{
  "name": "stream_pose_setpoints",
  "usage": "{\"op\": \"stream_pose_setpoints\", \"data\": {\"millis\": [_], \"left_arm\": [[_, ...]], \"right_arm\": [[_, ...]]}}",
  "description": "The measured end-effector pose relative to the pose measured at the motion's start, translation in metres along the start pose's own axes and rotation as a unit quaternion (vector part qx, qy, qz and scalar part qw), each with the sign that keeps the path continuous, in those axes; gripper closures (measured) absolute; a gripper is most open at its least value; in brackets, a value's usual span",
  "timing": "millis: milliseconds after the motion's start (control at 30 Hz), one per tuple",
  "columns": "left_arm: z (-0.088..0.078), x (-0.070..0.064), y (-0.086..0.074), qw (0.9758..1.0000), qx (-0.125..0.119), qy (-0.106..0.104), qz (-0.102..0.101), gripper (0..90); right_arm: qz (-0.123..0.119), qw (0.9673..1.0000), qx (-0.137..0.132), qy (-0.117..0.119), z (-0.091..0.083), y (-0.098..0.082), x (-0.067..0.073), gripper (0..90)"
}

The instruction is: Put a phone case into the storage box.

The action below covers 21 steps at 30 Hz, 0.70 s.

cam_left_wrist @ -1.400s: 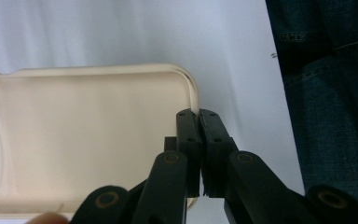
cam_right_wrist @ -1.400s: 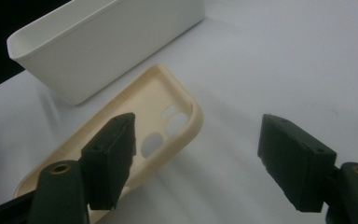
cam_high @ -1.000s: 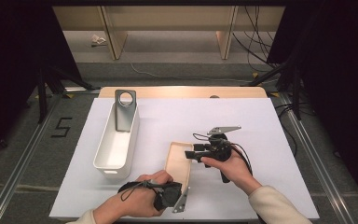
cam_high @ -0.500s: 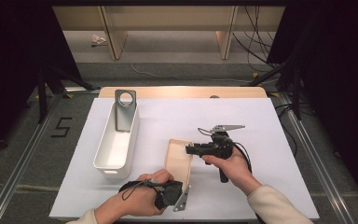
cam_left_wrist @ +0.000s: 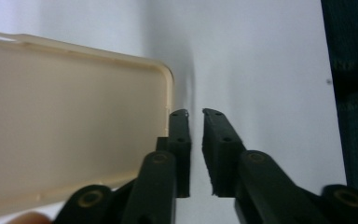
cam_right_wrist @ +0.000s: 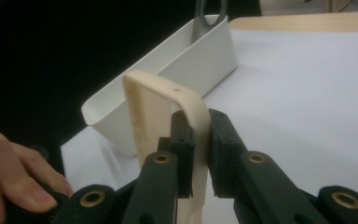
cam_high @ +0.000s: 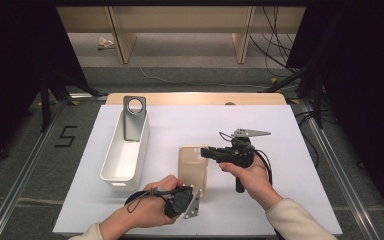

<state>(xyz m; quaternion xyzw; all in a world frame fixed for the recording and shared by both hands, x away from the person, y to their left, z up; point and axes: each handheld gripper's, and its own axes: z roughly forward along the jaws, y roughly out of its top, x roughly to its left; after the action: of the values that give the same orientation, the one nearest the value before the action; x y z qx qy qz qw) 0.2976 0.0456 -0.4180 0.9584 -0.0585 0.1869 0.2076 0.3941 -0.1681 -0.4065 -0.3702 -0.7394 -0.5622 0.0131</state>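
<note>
The translucent beige soft-plastic phone case [cam_high: 193, 167] lies just above the white table [cam_high: 290, 200], between both tongs. The right tongs [cam_right_wrist: 199, 140] have just closed, pinching its rim; the left tongs [cam_left_wrist: 195, 140], slightly parted, have let go. Light, bendy, likely slick: grip the stiffer rim

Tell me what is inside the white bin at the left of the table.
A grey metal stand with a round hole leans upright at the far end of the white bin. The rest of its floor looks bare, though the near wall hides the bottom at the near end.
</note>
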Motion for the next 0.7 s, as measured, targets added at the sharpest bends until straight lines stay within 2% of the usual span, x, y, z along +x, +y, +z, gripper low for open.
{"op": "stream_pose_setpoints", "data": {"millis": [33,100,167,233,267,367,467,533,633,700], "left_arm": [[-0.002,0.001,-0.001,0.9999,-0.010,0.006,-0.011,74.4],[-0.008,0.005,-0.006,0.9987,-0.030,0.010,-0.040,67.5],[-0.013,0.009,-0.013,0.9946,-0.060,0.018,-0.082,57.7],[-0.016,0.014,-0.022,0.9882,-0.085,0.031,-0.123,50.6],[-0.018,0.017,-0.026,0.9838,-0.098,0.039,-0.145,47.6],[-0.020,0.025,-0.039,0.9674,-0.134,0.054,-0.208,38.3],[-0.019,0.031,-0.051,0.9492,-0.160,0.069,-0.262,32.6],[-0.018,0.034,-0.058,0.9388,-0.173,0.074,-0.288,29.4],[-0.016,0.036,-0.065,0.9215,-0.194,0.074,-0.328,23.9],[-0.016,0.037,-0.067,0.9142,-0.205,0.070,-0.343,23.2]], "right_arm": [[0.006,1.0000,-0.003,0.003,-0.001,0.000,-0.001,82.3],[-0.002,0.9999,-0.009,-0.004,-0.005,0.002,-0.002,82.3],[-0.011,0.9998,-0.016,-0.009,-0.009,0.005,-0.002,82.3],[-0.015,0.9995,-0.026,-0.009,-0.013,0.008,-0.002,82.3],[-0.025,0.9993,-0.026,-0.013,-0.015,0.009,-0.002,82.3],[-0.049,0.9982,-0.029,-0.021,-0.022,0.012,0.000,82.2],[-0.081,0.9961,-0.027,-0.021,-0.028,0.013,0.001,82.2],[-0.096,0.9948,-0.027,-0.020,-0.032,0.014,0.002,82.1],[-0.106,0.9937,-0.031,-0.020,-0.036,0.014,0.000,82.1],[-0.109,0.9933,-0.032,-0.019,-0.037,0.013,0.000,82.1]]}}
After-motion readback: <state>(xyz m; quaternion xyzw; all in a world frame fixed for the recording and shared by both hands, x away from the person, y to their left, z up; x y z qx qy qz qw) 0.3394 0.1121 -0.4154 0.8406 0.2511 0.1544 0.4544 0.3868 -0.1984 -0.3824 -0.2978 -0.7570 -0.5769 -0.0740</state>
